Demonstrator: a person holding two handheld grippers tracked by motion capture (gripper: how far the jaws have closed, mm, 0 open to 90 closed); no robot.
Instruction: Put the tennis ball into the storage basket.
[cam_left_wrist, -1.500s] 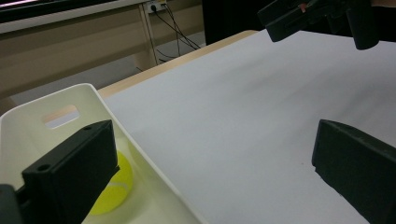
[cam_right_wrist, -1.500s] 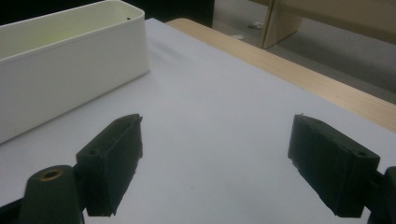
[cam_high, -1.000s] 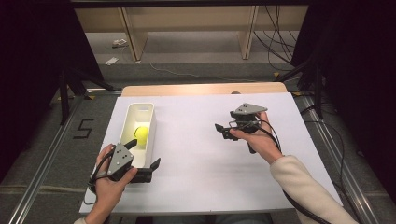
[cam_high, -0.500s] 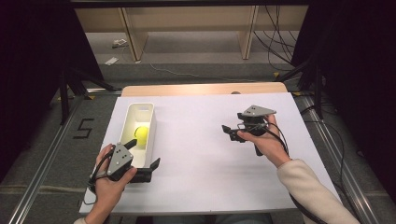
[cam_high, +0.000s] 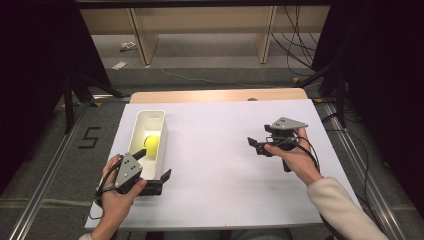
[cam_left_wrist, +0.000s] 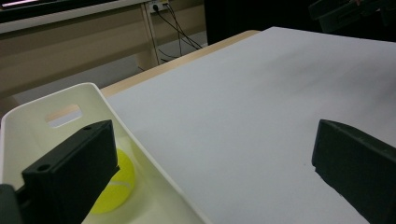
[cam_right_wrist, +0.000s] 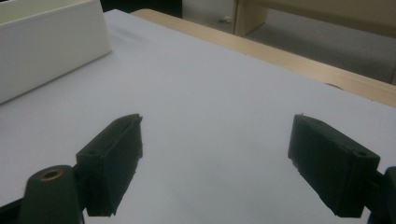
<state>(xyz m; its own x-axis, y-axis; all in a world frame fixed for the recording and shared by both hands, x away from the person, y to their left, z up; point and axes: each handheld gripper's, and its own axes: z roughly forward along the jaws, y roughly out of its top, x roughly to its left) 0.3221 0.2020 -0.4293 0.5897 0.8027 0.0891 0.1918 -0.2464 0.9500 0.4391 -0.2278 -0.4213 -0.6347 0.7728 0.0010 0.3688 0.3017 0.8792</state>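
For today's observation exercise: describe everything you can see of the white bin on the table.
The white bin is a long, narrow, open-topped tub, plastic by its look, with a slot handle cut in its far end wall. It stands upright on the table's white surface, at the left. A yellow-green tennis ball lies inside. The left hand-held gripper straddles its near right wall, jaws open.

The person's left hand (cam_high: 117, 192) held the black two-jaw left tool (cam_high: 154, 172) with jaws spread wide, while the right hand (cam_high: 291, 157) held the matching right tool (cam_high: 256, 146), jaws likewise apart.
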